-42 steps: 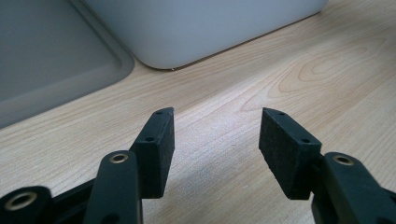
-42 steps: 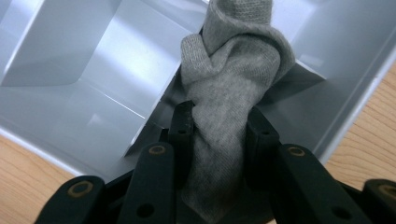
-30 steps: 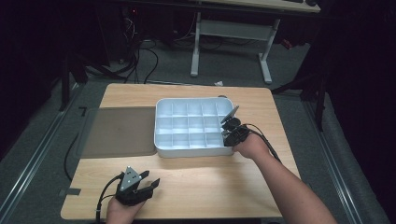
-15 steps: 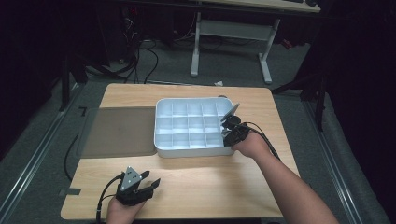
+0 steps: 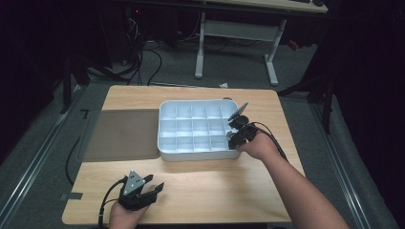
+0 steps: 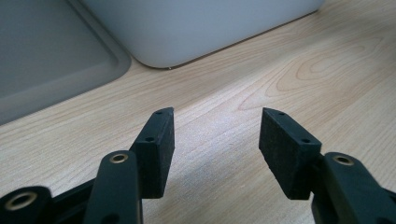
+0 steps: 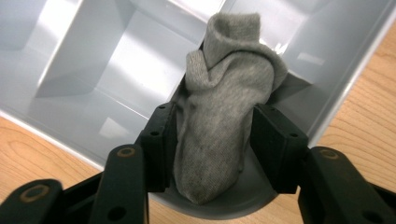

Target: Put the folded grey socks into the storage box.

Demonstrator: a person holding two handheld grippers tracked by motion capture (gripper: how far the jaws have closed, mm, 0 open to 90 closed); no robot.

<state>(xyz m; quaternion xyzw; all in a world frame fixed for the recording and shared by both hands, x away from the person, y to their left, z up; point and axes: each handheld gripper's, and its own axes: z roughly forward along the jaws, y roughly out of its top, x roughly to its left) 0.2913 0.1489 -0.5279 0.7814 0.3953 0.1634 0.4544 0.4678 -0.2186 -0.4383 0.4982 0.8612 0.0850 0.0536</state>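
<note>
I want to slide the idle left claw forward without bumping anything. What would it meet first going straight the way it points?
Probably the white compartment tray: the left claw points across bare wooden table at its near wall. Depth is hard to judge.

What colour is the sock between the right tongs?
Plain heathered grey sock, no pattern; clearest in the right gripper view, sitting in the white tray's corner compartment.

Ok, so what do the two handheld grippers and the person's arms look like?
Both grippers are black, each with two blocky fingers with small screw holes and brass-ringed pivots. The left gripper carries a grey triangular plate, the right gripper a grey plate too. Black cables trail back. Forearms are bare, no sleeves.
</note>
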